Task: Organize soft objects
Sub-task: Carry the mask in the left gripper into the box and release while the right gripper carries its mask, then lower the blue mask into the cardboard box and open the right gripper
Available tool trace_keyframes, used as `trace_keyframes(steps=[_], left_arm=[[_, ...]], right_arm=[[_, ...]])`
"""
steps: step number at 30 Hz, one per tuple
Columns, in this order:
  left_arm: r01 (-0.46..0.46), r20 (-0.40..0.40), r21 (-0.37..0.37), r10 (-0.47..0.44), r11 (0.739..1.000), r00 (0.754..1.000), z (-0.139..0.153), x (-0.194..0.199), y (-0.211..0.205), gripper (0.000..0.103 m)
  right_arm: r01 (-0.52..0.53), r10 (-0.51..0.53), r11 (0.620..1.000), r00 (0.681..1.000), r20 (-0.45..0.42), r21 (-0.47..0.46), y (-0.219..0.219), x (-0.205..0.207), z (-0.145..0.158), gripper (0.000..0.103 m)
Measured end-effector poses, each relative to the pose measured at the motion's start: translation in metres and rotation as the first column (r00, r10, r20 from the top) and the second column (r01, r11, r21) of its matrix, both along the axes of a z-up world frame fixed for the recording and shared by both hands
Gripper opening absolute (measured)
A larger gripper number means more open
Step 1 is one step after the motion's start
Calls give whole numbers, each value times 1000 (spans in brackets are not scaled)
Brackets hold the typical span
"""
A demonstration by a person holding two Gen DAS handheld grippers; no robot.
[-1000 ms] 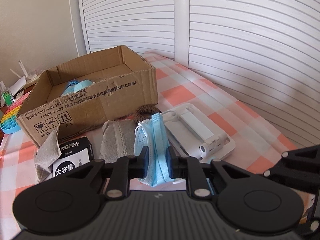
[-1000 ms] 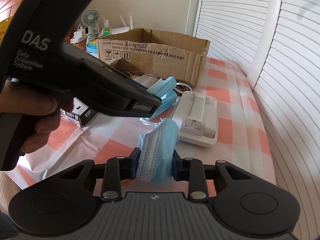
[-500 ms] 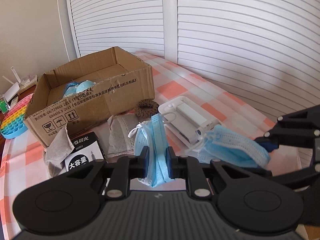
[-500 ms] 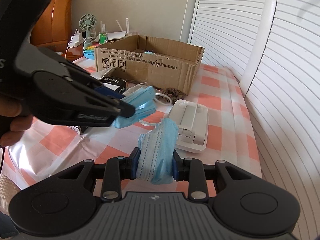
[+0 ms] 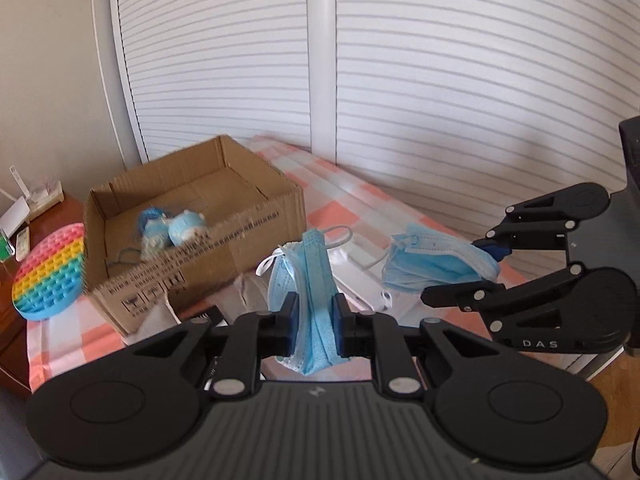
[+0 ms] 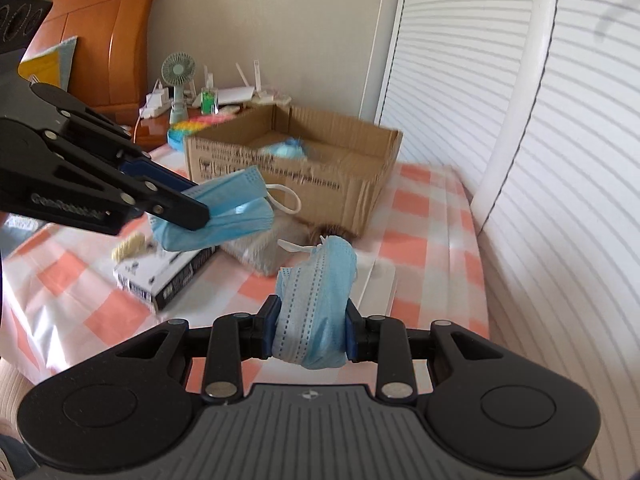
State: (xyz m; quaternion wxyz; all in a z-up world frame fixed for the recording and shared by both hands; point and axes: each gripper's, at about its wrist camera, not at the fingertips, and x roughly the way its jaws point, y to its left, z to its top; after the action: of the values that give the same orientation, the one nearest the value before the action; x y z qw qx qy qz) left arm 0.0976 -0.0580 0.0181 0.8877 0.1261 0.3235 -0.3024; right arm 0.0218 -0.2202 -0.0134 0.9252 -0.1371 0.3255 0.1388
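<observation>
My left gripper [image 5: 314, 318] is shut on a folded blue face mask [image 5: 310, 268], held in the air in front of the cardboard box [image 5: 192, 276]. The box is open-topped and holds blue soft toys [image 5: 172, 228]. To the right, my right gripper [image 5: 486, 250] hangs above the table, shut on a second blue mask [image 5: 432, 266]. In the right wrist view that bunched mask [image 6: 316, 296] sits between the right gripper [image 6: 310, 330] pads. The left gripper [image 6: 192, 208] comes in from the left there with its mask [image 6: 228, 216], short of the box [image 6: 292, 172].
On the checked tablecloth [image 6: 416, 216] lie a black-and-white carton [image 6: 172, 276], a grey cloth [image 6: 256, 252], a brown scrunchie [image 6: 328, 232] and a white stand [image 6: 380, 276]. A rainbow pop toy [image 5: 48, 272] lies left of the box. Louvred doors [image 5: 440, 100] stand behind.
Both grippers have risen with their masks. The left one has lifted its mask off the table, and the right gripper with its mask has come into the left wrist view.
</observation>
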Motion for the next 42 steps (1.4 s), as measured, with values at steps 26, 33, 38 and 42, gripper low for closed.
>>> trace_keyframes(steps=[26, 33, 38, 42], left_arm=[[-137, 76, -63, 141, 989, 987, 22, 186, -22, 90], [-131, 102, -5, 131, 991, 986, 23, 150, 2, 99], [-145, 89, -24, 146, 989, 985, 23, 108, 31, 102], [-164, 88, -2, 163, 986, 983, 18, 70, 48, 102]], right_arm=[[-25, 29, 999, 995, 97, -40, 5, 87, 40, 36], [-16, 19, 999, 996, 92, -39, 5, 105, 41, 36], [-14, 16, 1000, 996, 87, -26, 10, 120, 45, 36], [-10, 10, 1000, 997, 77, -11, 20, 137, 49, 36]])
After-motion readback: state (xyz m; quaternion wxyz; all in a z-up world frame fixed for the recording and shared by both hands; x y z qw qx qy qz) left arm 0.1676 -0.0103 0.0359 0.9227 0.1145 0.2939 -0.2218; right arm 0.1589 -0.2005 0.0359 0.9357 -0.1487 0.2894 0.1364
